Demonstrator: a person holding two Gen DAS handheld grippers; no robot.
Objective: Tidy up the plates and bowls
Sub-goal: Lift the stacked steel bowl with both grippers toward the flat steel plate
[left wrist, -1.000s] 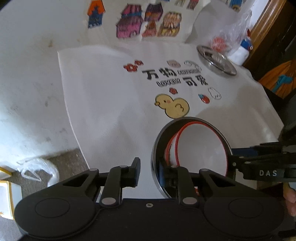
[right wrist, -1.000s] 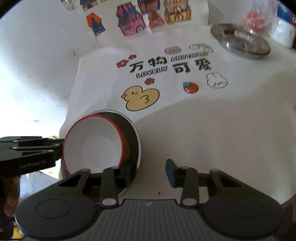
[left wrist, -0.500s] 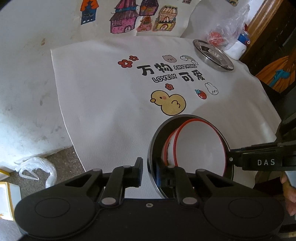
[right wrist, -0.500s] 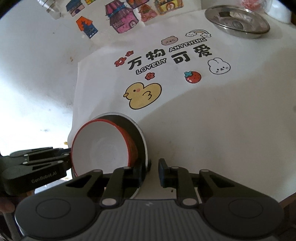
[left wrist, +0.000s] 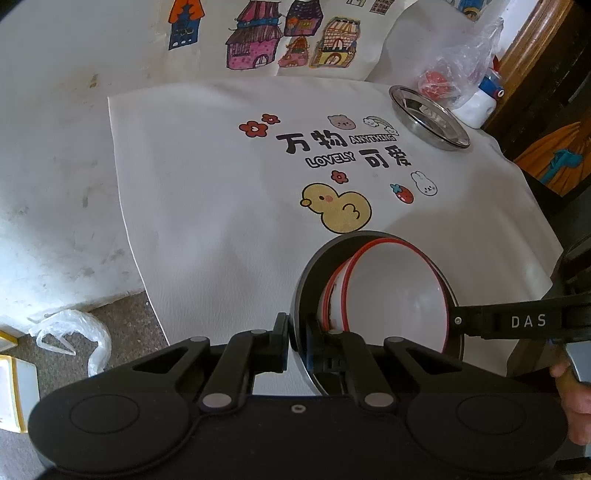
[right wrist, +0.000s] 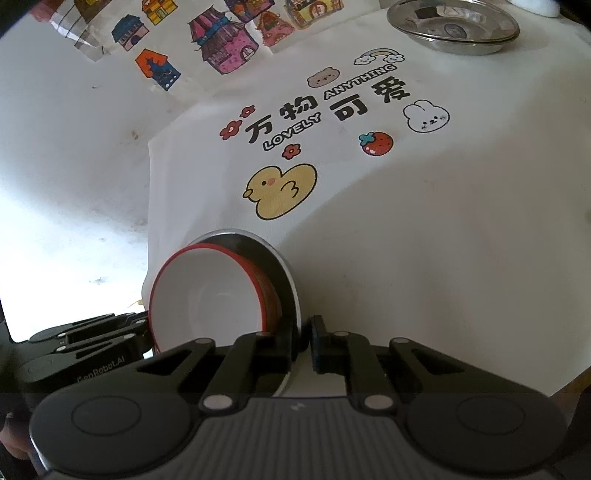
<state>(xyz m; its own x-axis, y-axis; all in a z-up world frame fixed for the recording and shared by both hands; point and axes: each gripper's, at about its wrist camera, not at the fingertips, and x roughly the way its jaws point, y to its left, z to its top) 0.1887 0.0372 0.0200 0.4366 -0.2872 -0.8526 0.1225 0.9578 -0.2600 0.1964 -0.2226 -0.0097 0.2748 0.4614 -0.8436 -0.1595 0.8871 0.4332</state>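
Note:
A steel plate [left wrist: 309, 280] carrying a red-rimmed white bowl [left wrist: 399, 295], with a second bowl seemingly nested under it, sits tilted at the front of the white printed mat [left wrist: 207, 192]. My left gripper [left wrist: 297, 334] is shut on the plate's near rim. In the right wrist view the same plate [right wrist: 282, 266] and bowl [right wrist: 207, 295] appear, and my right gripper [right wrist: 304, 338] is shut on the rim at the opposite side. Each gripper shows in the other's view: the right gripper [left wrist: 517, 321], the left gripper [right wrist: 92, 350].
Another steel plate [left wrist: 428, 122] [right wrist: 454, 29] lies at the mat's far right corner, beside a clear plastic bag [left wrist: 454, 70] and a white bottle [left wrist: 480, 103]. Floor with a crumpled bag [left wrist: 70, 336] lies left of the mat's edge. A wall with house drawings stands behind.
Both grippers' jaws have closed from wide open onto the steel plate's rim. The plate and bowls stay at about the same spot.

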